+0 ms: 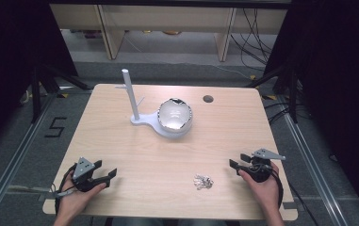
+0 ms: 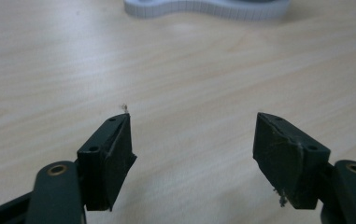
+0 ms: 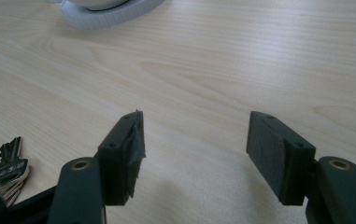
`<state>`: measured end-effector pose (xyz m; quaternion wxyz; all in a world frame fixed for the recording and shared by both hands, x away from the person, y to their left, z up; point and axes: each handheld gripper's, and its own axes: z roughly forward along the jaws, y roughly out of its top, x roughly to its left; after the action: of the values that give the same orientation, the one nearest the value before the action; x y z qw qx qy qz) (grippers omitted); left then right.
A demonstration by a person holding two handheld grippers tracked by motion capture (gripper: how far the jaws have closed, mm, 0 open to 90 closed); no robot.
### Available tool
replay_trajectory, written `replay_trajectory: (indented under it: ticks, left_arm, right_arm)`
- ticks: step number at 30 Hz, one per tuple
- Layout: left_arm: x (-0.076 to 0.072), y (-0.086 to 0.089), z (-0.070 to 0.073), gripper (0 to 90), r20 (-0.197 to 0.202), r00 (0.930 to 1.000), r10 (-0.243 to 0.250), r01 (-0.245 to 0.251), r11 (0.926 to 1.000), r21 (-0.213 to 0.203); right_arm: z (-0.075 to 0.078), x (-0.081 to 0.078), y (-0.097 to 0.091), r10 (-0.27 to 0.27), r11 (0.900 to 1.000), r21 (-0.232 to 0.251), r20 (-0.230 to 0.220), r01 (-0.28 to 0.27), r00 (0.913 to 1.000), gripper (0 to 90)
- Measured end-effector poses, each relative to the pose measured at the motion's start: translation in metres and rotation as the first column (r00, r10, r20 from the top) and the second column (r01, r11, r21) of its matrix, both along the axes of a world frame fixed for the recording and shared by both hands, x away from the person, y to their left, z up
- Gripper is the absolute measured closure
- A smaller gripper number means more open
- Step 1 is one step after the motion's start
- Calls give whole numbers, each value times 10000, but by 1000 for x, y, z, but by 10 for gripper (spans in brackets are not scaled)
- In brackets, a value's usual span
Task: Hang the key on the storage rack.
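A bunch of silver keys (image 1: 203,181) lies on the wooden table (image 1: 120,141) near its front edge; its tips show at the lower left of the right gripper view as keys (image 3: 3,170). A white stand (image 1: 134,101) with an upright post and side pegs rises at the table's middle, joined to a white base carrying a shiny bowl (image 1: 175,115). My left gripper (image 1: 109,173) rests at the front left, open and empty, as the left gripper (image 2: 192,135) confirms. My right gripper (image 1: 237,162) sits at the front right, open, with bare wood between the right gripper (image 3: 194,133) jaws.
A round cable hole (image 1: 208,99) pierces the table at the back right. The stand's white base (image 2: 203,8) lies far ahead of the left jaws, and the base (image 3: 110,14) also edges the top of the right gripper view. Dark tripods and cables stand around the table.
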<state>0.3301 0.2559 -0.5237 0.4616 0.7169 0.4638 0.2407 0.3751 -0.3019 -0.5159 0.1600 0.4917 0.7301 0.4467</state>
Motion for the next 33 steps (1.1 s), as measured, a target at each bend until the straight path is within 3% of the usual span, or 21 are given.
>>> replay_trajectory:
  ticks: [2,3,4,6,7,10,11,13,15,16,17,18,19,22,23,24,25,27,28,31,33]
  left_arm:
    - [2,0,0,280,6,10000,-59,59,10000,-1]
    - [4,-2,0,282,-92,9999,-57,58,9999,126]
    - [3,-3,0,287,-75,10000,-20,22,9999,156]
    - [3,-4,0,292,-39,10000,-2,2,9999,166]
    - [1,-3,0,298,62,10000,25,-26,9999,125]
    - [0,-3,-1,304,93,9999,53,-53,10000,-6]
    - [0,-3,0,307,141,9998,139,-139,9999,-17]
    - [-1,-2,0,310,174,9997,164,-164,9999,-8]
    - [-2,-3,0,311,217,9996,171,-170,9999,-19]
    - [-2,-3,0,311,217,9996,171,-170,9999,-19]
    - [-2,-2,0,311,200,9997,140,-139,9999,-40]
    - [-2,-2,0,311,167,9997,173,-174,9998,26]
    - [-2,-3,0,312,174,9998,124,-125,9999,53]
    - [-1,-4,0,312,167,9999,40,-42,9999,158]
    - [-1,-4,0,312,167,9999,40,-42,9999,158]
    - [-1,-3,0,312,187,9998,-46,42,9998,218]
    - [-1,-4,0,312,188,9998,-17,13,9998,214]
    - [-1,-4,0,312,197,9998,12,-15,9999,170]
    - [-1,-4,0,311,198,9998,5,-8,9998,175]
    - [-1,-4,0,311,216,9998,1,-6,9998,208]
    - [-2,-4,0,311,177,9998,4,-9,9996,298]
  right_arm:
    - [0,1,-1,87,9998,178,-236,-83,9997,392]
    - [-1,3,-3,143,9998,-143,16,-143,9999,408]
    - [0,2,-2,151,9998,139,-272,-148,9995,423]
    - [0,4,-4,328,9993,-181,-159,-331,9993,446]
    - [4,5,-4,720,9968,-308,-529,-737,9960,494]
    - [9,6,-1,837,9936,-689,-867,-898,9927,552]
    - [19,4,4,1284,9839,-1073,-1321,-1430,9829,602]
    - [24,4,11,1579,9758,-1293,-1427,-1766,9771,646]
    - [34,3,18,2107,9495,-1869,-2161,-2522,9534,681]
    - [34,3,18,2107,9495,-1869,-2161,-2522,9534,681]
    - [40,3,26,2643,9162,-2152,-3099,-3381,9133,701]
    - [42,4,30,2922,8920,-2400,-3401,-3830,8938,711]
    - [44,4,35,2944,8747,-2600,-3854,-4091,8745,729]
    - [45,8,47,3521,8027,-3036,-4536,-5133,8187,770]
    - [45,8,47,3521,8027,-3036,-4536,-5133,8187,770]
    - [46,9,51,3595,7823,-3127,-4796,-5387,8005,780]
    - [48,13,59,3823,7271,-3334,-5294,-6002,7573,792]
    - [50,15,65,3811,6954,-3461,-5653,-6298,7315,797]
    - [50,17,67,4002,6542,-3626,-5787,-6638,7106,796]
    - [53,18,79,4122,6116,-3676,-6078,-7006,6787,788]
    - [55,17,87,4072,5912,-3813,-6195,-7107,6711,776]
